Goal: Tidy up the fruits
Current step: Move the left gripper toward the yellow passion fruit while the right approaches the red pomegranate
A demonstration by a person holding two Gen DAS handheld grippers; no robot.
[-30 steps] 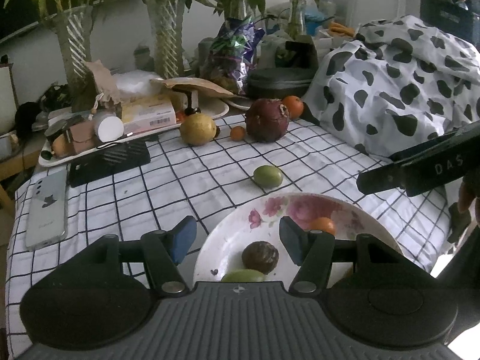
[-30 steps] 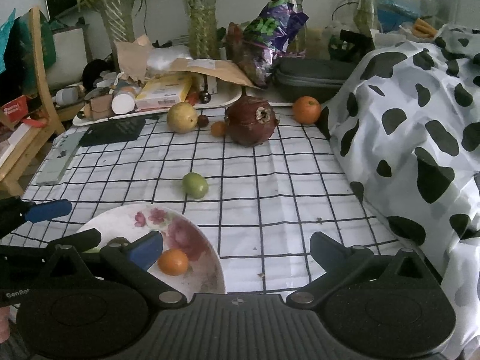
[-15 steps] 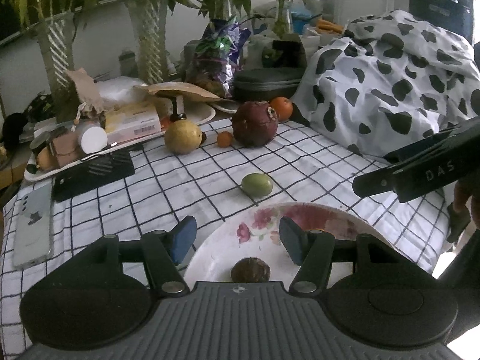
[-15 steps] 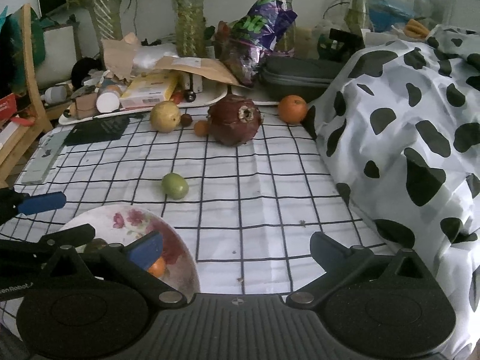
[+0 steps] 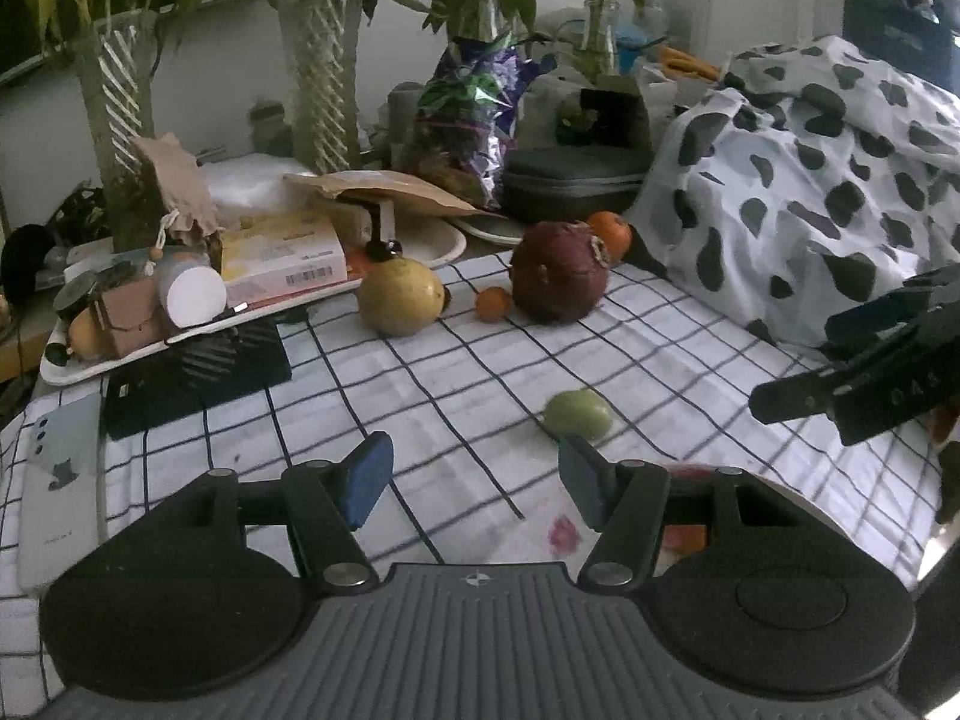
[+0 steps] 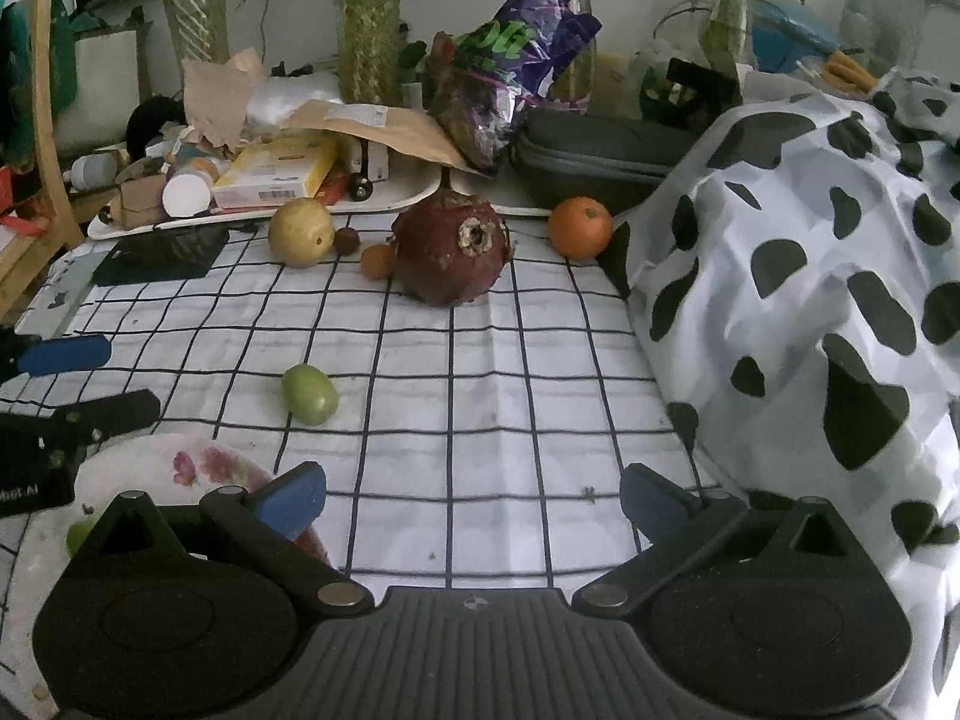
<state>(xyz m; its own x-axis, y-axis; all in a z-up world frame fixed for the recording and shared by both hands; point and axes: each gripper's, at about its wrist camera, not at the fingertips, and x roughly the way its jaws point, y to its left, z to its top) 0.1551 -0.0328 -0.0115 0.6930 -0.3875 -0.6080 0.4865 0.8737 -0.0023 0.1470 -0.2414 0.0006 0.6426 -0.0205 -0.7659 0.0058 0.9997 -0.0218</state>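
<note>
A small green fruit (image 5: 577, 414) (image 6: 309, 394) lies on the checked cloth, just beyond the floral plate (image 5: 540, 534) (image 6: 150, 462). My left gripper (image 5: 474, 483) is open and empty, above the plate's far rim, with the green fruit just ahead of its right finger. My right gripper (image 6: 471, 495) is open and empty, low over the cloth, right of the plate. At the back lie a yellow pear (image 5: 400, 296) (image 6: 300, 232), a small orange fruit (image 5: 493, 303) (image 6: 377, 261), a dark red pomegranate (image 5: 559, 279) (image 6: 453, 252) and an orange (image 5: 609, 229) (image 6: 579, 227).
A cow-print cloth (image 6: 810, 270) is heaped along the right. A cluttered white tray (image 5: 180, 324), a black pad (image 5: 192, 378) and a phone (image 5: 57, 480) lie at the left. Vases with plants (image 6: 366, 30), a foil bag (image 6: 516, 60) and a dark case (image 6: 600, 144) stand behind.
My left gripper has moved forward and up; the plate has slipped under it and the green fruit is closer. My right gripper has advanced slightly toward the back fruits. Both stay open.
</note>
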